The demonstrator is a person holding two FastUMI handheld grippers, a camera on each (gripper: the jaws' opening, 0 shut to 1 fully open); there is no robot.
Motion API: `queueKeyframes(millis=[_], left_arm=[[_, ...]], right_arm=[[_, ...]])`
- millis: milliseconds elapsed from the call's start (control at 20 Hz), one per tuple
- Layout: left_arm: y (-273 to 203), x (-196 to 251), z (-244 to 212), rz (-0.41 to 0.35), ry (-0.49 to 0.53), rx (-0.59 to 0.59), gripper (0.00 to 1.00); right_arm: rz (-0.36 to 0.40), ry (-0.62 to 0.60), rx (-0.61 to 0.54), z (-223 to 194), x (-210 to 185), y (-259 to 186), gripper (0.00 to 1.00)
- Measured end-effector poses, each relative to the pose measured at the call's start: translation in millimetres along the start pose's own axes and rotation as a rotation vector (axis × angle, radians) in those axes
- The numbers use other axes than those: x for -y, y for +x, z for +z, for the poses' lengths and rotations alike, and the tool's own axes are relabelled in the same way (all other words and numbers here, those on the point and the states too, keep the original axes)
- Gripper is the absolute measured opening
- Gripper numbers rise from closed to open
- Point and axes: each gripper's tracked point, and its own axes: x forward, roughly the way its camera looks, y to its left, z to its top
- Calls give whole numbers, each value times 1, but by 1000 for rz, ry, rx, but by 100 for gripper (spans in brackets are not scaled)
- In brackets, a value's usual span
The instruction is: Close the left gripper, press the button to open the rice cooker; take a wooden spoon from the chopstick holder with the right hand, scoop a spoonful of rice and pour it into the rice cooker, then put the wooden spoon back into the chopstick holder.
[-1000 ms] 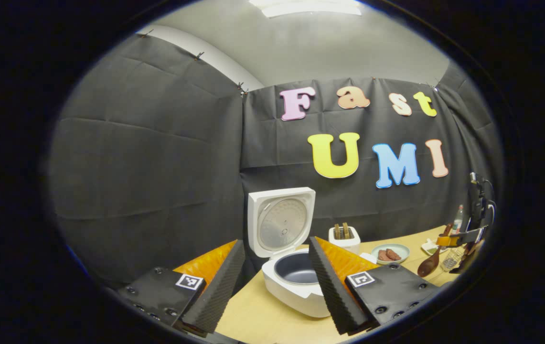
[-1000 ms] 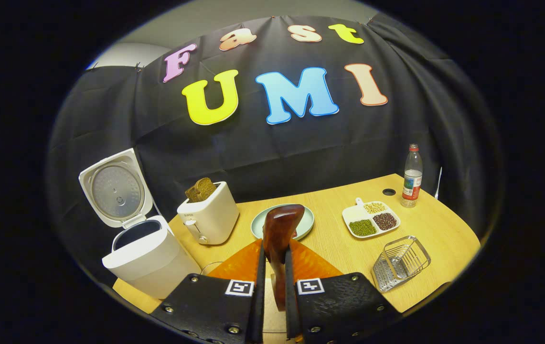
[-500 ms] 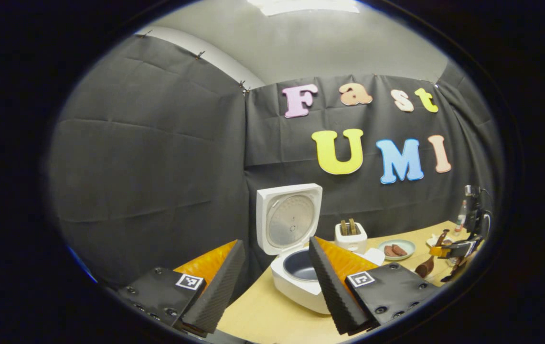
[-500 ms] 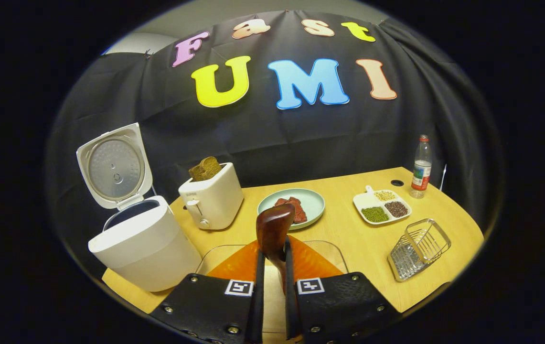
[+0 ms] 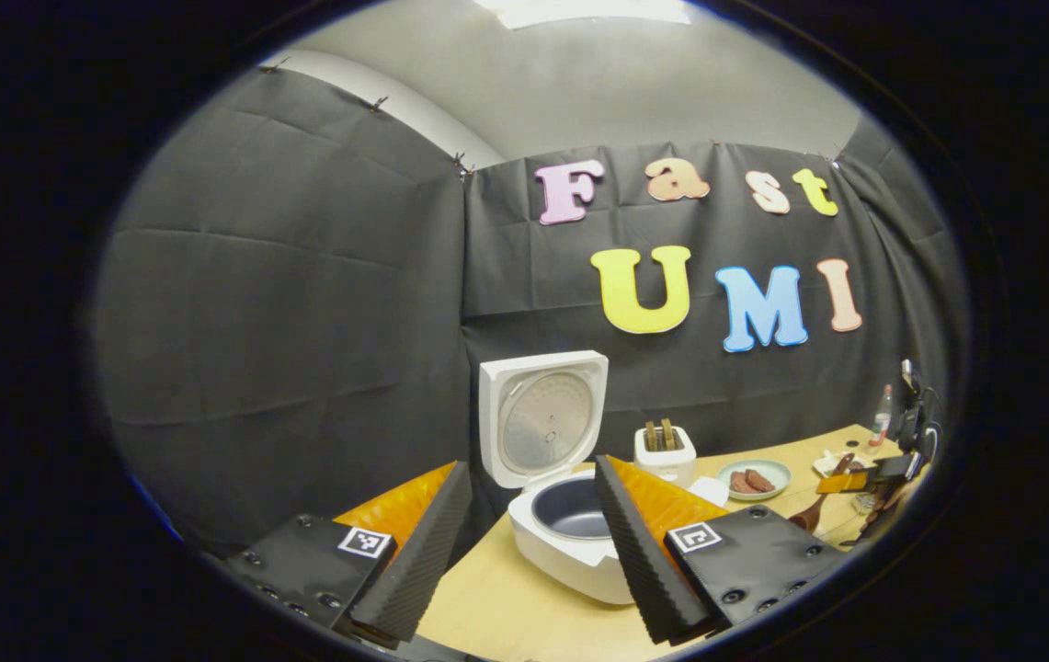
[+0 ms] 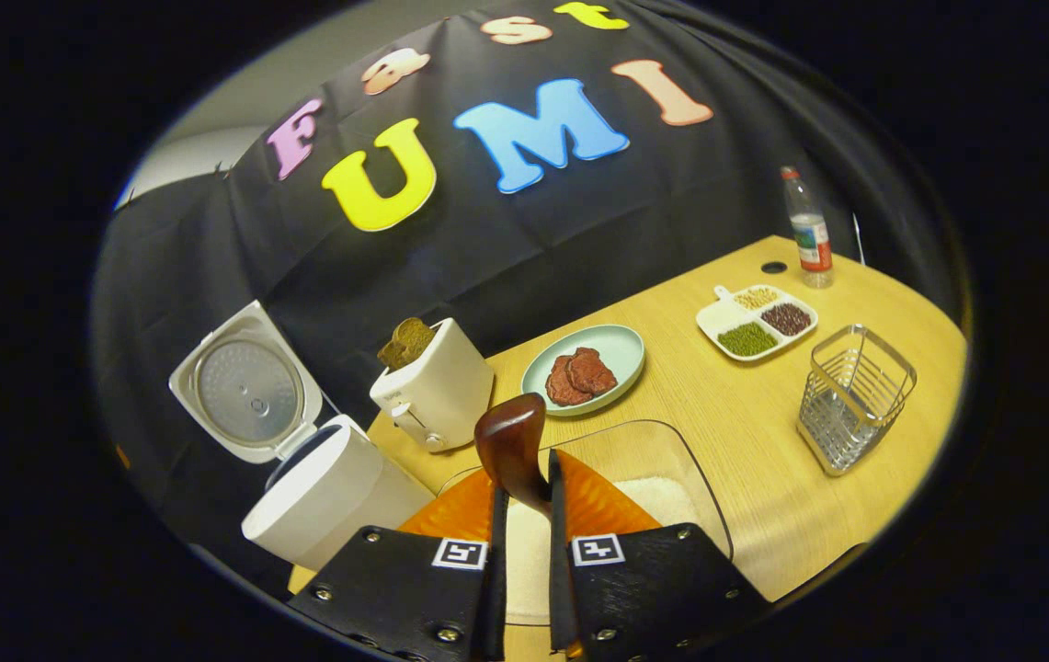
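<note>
The white rice cooker [image 5: 570, 538] stands open with its lid [image 5: 542, 418] upright and its dark pot bare. My left gripper [image 5: 530, 469] is open in front of it and holds nothing. My right gripper [image 6: 524, 492] is shut on the handle of the dark wooden spoon [image 6: 510, 441], whose bowl sticks out past the fingertips. It hovers over a clear glass container of white rice [image 6: 667, 496]. The cooker [image 6: 331, 487] lies to that gripper's left. The wire chopstick holder [image 6: 850, 395] stands to the right. Far right in the left gripper view, the right gripper [image 5: 873, 478] holds the spoon [image 5: 809, 517] bowl-down.
On the wooden table [image 6: 745, 441] stand a white toaster [image 6: 437, 391] with bread, a green plate of meat [image 6: 584, 368], a divided dish of beans [image 6: 757, 320] and a water bottle [image 6: 804, 230]. The table's edge runs close behind the holder.
My right gripper has dropped and tilted toward the rice container, which now shows its rice under the spoon. The left gripper has barely shifted and stays open.
</note>
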Motion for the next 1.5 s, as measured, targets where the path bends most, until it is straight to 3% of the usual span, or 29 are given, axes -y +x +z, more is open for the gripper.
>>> queueKeyframes(millis=[50, 100, 150, 250, 350, 450, 750, 950, 1200, 1300, 1350, 1500], left_arm=[[0, 3, 0, -2, 5, -4, 94], [0, 5, 1, -2, 10, -6, 98], [-1, 9, 1, -4, 12, -4, 94], [-3, 16, 6, -11, 14, -4, 98], [-5, 23, 8, -18, 25, -2, 94], [-5, 30, 15, -23, 41, 8, 97], [-9, 41, 22, -22, 52, 24, 94], [-9, 38, 19, -11, 43, 26, 97], [-10, 29, 10, 3, -1, 14, 89], [-13, 20, 8, 14, -4, 16, 94], [-14, 14, 7, 22, -5, 18, 90], [-19, -3, 2, 50, -20, 13, 94]], right_arm=[[-4, 62, -1, 2, 6, 0, 19], [-4, 115, 0, 4, 9, 0, 19], [0, 151, 0, 4, 11, 0, 19], [2, 188, -2, 5, 14, -1, 19], [2, 230, -10, 7, 20, 0, 19], [5, 329, -25, 11, 29, 0, 19], [62, 546, -52, 26, 36, -6, 19], [119, 599, -67, 44, 20, -15, 19], [201, 640, -72, 67, -15, -24, 19], [239, 657, -69, 75, -32, -25, 19], [259, 666, -69, 79, -41, -25, 19], [317, 691, -75, 88, -73, -22, 19]])
